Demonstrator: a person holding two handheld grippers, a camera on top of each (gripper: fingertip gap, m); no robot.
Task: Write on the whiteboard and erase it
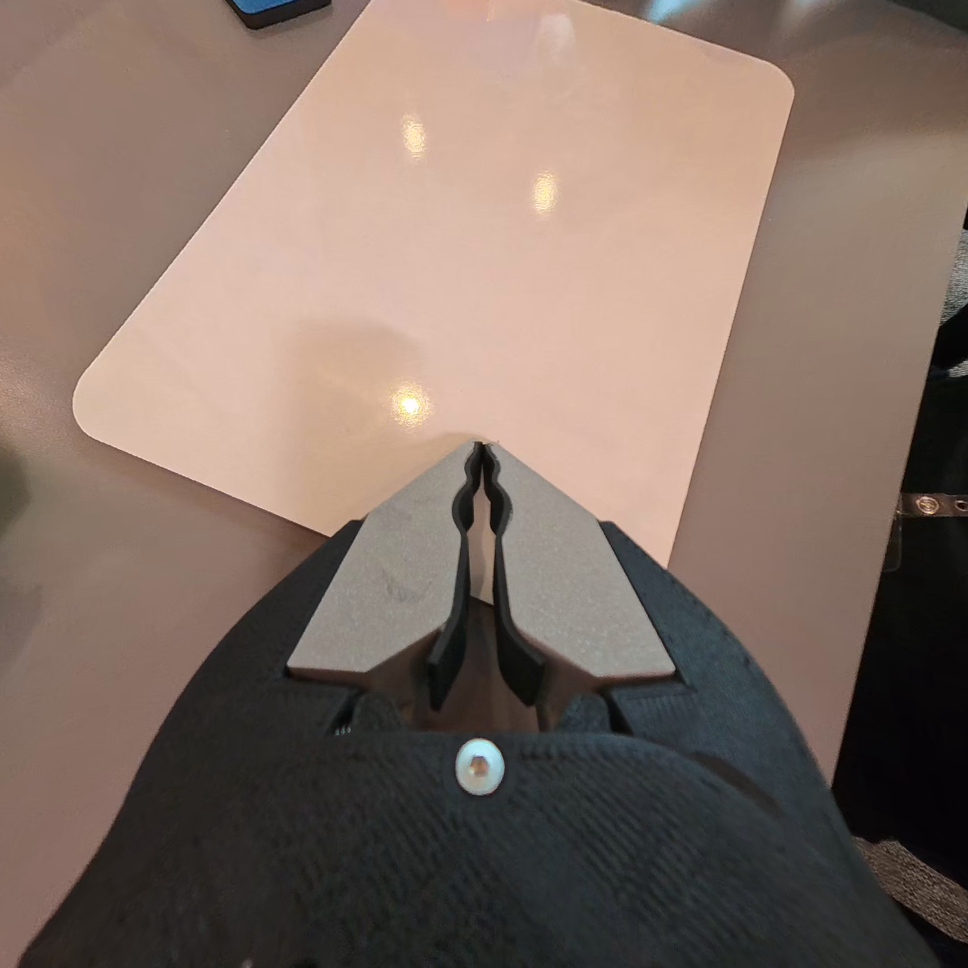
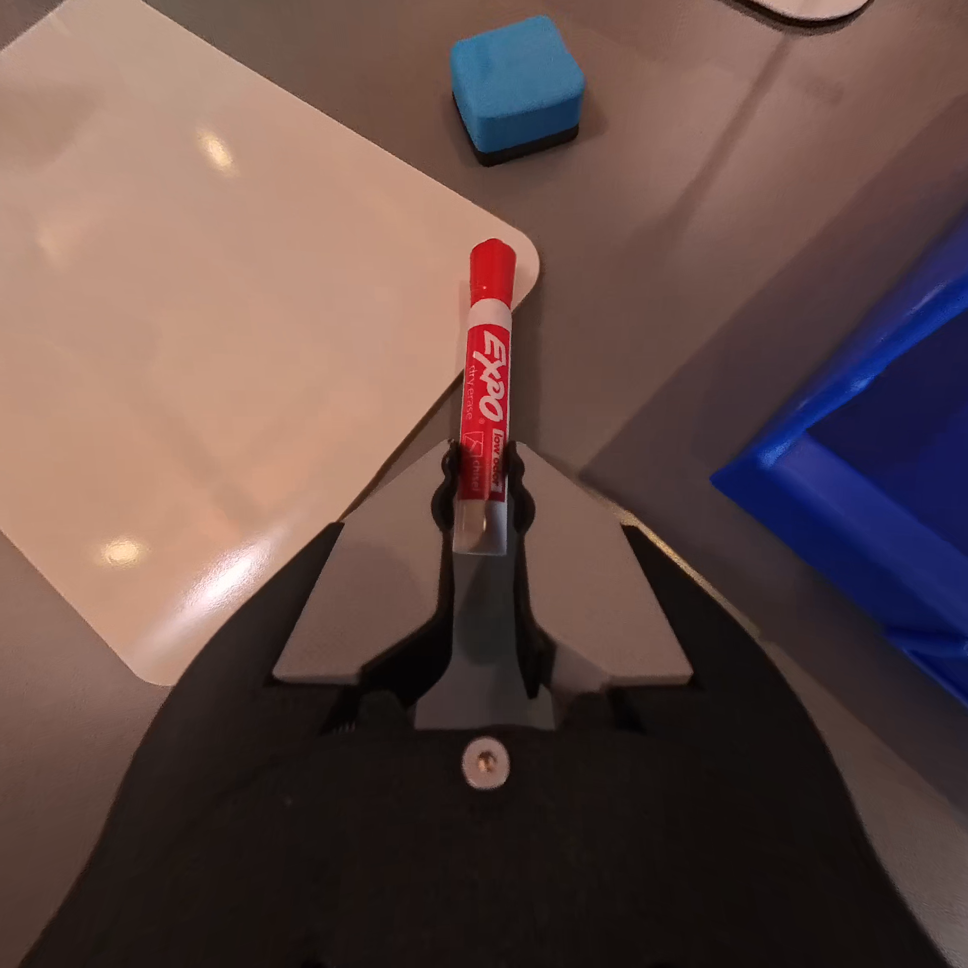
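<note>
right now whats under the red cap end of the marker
The whiteboard's rounded corner lies under the capped end of the marker, which the right gripper holds. The strip directly beneath the marker is covered.

The left wrist view looks steeply down along its own fingers (image 1: 403,555) from close above the whiteboard (image 1: 471,262), which fills most of the frame. The right wrist view looks down from close above the board's corner, facing the blue eraser (image 2: 516,86). Both share the whiteboard (image 2: 209,340), the surface (image 1: 105,183) and probably the eraser (image 1: 277,8), cropped at the left view's top edge.
</note>
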